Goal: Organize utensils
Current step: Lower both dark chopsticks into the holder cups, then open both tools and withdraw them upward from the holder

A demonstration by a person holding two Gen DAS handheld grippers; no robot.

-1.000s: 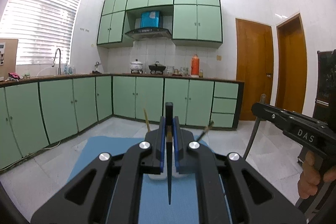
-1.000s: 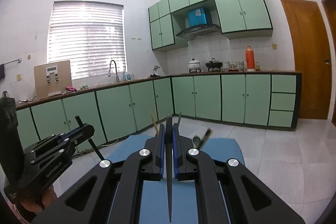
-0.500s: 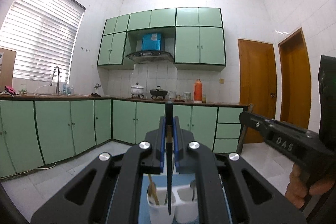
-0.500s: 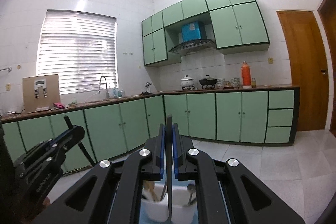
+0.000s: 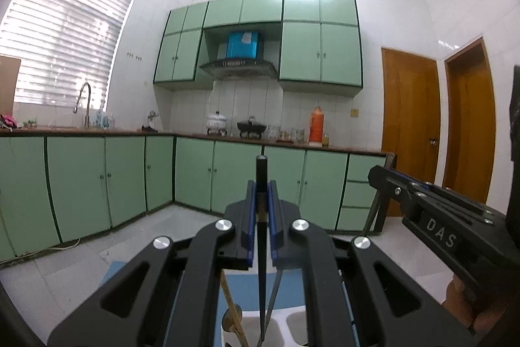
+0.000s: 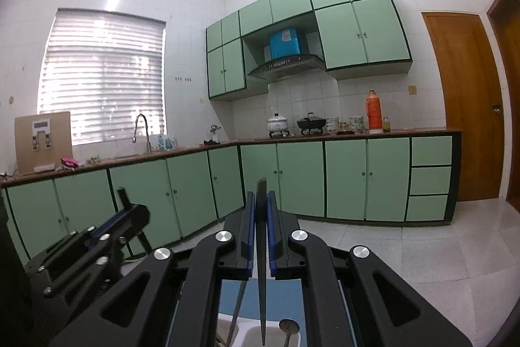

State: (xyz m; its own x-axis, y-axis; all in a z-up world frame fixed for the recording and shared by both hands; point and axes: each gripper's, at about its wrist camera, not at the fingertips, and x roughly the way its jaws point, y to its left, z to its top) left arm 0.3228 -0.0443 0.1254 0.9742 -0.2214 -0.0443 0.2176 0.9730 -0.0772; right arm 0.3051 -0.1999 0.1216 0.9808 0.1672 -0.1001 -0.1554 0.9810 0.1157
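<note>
Left wrist view: the left gripper (image 5: 261,200) points level across the kitchen, its blue-padded jaws clamped on a dark chopstick (image 5: 261,236) that stands upright between them, its top poking above the fingertips and its thin end reaching down toward the white utensil holder (image 5: 286,324) at the bottom edge. A wooden spoon (image 5: 231,311) and a second dark stick sit in the holder, which rests on a blue mat (image 5: 247,285). At the right edge the right gripper (image 5: 388,176) shows from the side, a hand (image 5: 468,308) beneath it.

Right wrist view: the right gripper (image 6: 261,210) is likewise closed on a thin dark chopstick (image 6: 261,249) held upright, its lower end hanging over the white utensil holder (image 6: 250,330). A metal spoon (image 6: 288,327) stands in the holder's right compartment. The left gripper (image 6: 130,215) appears at lower left.
</note>
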